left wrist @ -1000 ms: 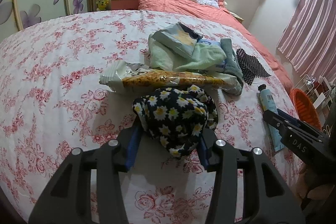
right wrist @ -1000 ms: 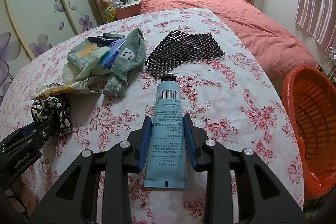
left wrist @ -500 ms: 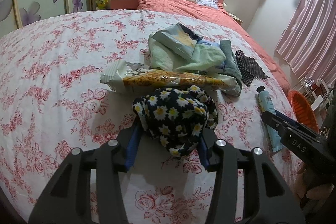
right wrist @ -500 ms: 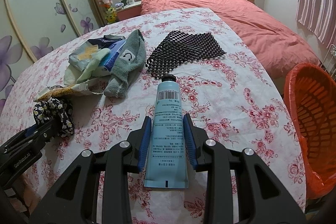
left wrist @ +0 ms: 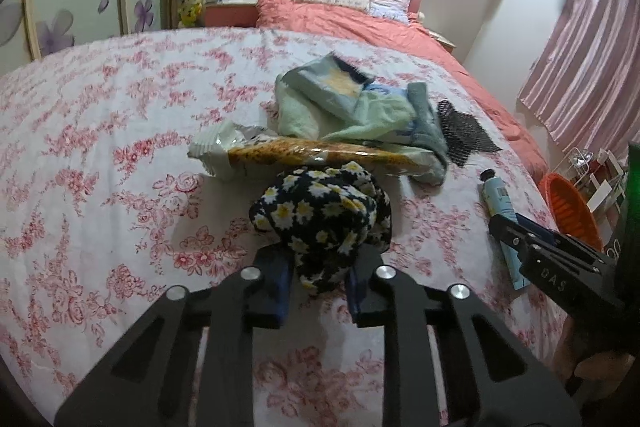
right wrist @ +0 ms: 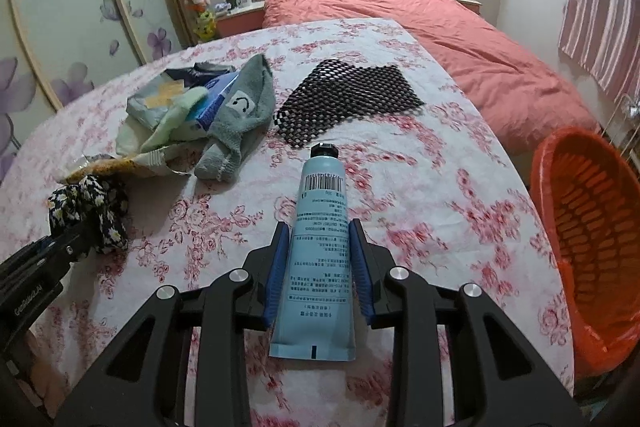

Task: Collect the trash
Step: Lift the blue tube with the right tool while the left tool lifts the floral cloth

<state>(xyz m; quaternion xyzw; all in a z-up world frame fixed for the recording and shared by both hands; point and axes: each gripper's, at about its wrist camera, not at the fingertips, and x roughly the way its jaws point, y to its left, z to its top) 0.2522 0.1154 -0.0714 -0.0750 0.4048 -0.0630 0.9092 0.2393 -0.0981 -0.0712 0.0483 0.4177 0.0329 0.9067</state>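
Two grips are set at once: your left gripper [left wrist: 318, 277] has just been closing and its blue pads now pinch the daisy-print cloth [left wrist: 322, 215], bunched on the floral bedspread [left wrist: 100, 155] just in front of the snack wrapper [left wrist: 280, 153], while your right gripper [right wrist: 320, 263] is clamped on the lower half of the blue tube [right wrist: 320, 235], which lies flat with its black cap pointing away from you. So you are at the end of the grasping step, with nothing lifted yet as far as the views show. Next comes the carry: raise both loads clear of the bedspread and bring them over the orange basket [right wrist: 592, 227], which stands off the bed's edge on your right. Lift the cloth slowly, since it touches the wrapper and may drag it along. The tube is nearer the basket, so it probably goes in first.
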